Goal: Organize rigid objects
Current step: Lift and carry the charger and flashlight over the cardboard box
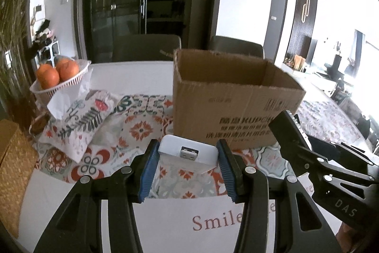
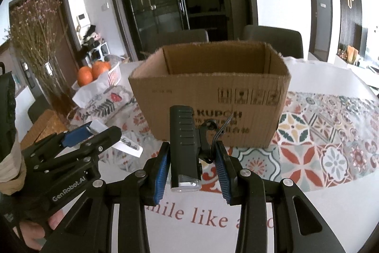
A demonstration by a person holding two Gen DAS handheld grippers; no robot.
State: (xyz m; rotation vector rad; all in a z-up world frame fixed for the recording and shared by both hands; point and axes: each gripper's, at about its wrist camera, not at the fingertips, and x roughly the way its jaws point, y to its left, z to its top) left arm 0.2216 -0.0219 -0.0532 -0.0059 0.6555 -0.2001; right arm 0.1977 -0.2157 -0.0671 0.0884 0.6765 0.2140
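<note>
Both grippers loaded, cardboard box straight ahead

Blue pads of the left gripper (image 1: 187, 164) pinch a white USB charger block (image 1: 188, 153) by its sides, plug end toward the camera, while the right gripper (image 2: 193, 167) is pressed shut on a black bar-shaped device (image 2: 184, 148) (possibly a bike light; a clip and cord hang off it), its long axis running forward along the fingers. An open cardboard box (image 2: 210, 108) stands on the patterned tablecloth (image 2: 327, 134) just beyond both, its rim above the held items. Right gripper sits squarely before the opening; left faces the box's near-left corner, so the right looks better placed.
</note>
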